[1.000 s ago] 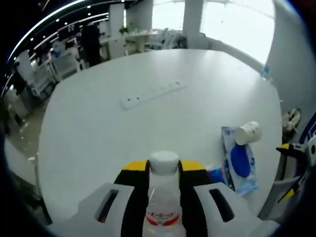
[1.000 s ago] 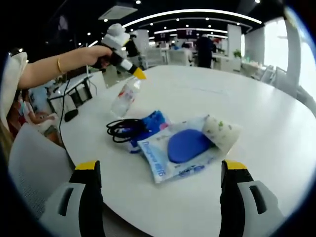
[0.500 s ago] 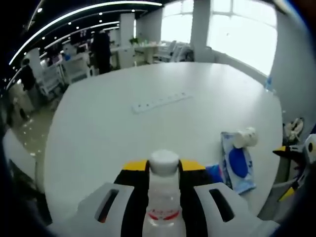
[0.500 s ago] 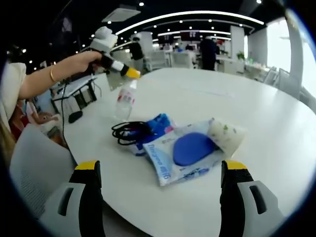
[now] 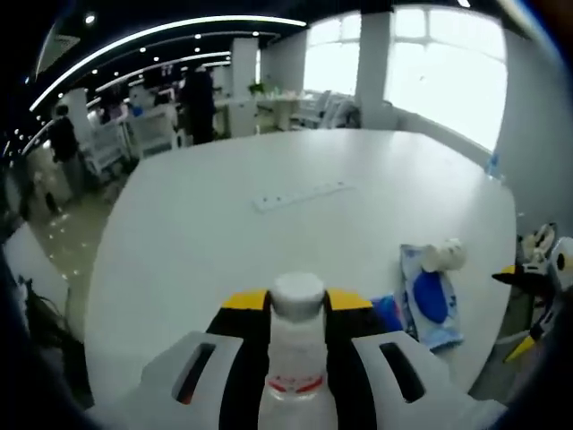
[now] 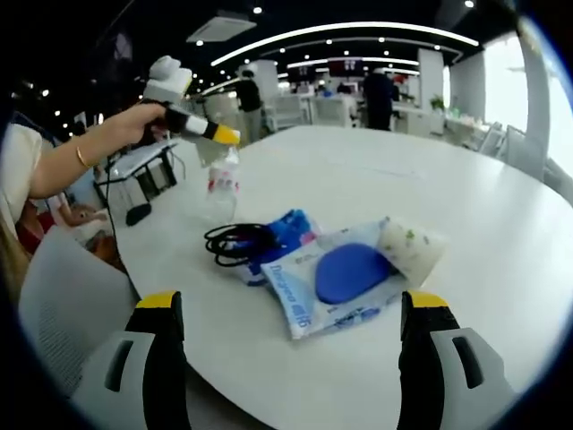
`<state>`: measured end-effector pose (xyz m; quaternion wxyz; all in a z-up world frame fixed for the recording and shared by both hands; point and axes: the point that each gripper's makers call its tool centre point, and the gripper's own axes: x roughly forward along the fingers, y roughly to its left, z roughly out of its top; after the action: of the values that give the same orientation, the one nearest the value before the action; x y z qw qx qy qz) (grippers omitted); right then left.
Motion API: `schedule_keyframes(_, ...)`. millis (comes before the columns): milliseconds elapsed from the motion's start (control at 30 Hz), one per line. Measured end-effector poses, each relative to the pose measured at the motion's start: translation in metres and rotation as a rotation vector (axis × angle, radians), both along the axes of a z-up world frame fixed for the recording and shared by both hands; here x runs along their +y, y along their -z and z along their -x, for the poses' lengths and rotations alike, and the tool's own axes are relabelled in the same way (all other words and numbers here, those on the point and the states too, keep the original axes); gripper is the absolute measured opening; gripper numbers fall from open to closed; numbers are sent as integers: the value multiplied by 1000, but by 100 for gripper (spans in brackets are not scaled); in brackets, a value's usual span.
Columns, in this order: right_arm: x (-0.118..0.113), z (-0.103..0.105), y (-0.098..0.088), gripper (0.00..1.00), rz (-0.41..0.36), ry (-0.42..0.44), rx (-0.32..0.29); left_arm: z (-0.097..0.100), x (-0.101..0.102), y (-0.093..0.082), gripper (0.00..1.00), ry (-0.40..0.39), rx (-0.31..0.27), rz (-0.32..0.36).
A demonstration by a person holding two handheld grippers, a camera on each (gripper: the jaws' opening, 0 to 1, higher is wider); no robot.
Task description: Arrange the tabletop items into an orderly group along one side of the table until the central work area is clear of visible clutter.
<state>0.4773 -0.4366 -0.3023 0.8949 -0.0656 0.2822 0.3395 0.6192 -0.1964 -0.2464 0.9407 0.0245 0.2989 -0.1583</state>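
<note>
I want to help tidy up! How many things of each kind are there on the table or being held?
Water bottle, held in the left gripper: 1
Black cable: 1
Blue packet beside the cable: 1
Wipes pack with a blue lid: 1
White paper roll: 1
Power strip: 1
Total: 6

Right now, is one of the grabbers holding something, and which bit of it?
Yes. The left gripper holds the clear water bottle by its neck, just under the white cap. The right gripper is open and holds nothing.
</note>
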Motion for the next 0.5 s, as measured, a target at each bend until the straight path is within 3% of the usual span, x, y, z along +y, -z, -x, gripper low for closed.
schedule_keyframes(500,0,1,-1,99,-1,-2,-1,13,15,-4,20,-114,-66,37)
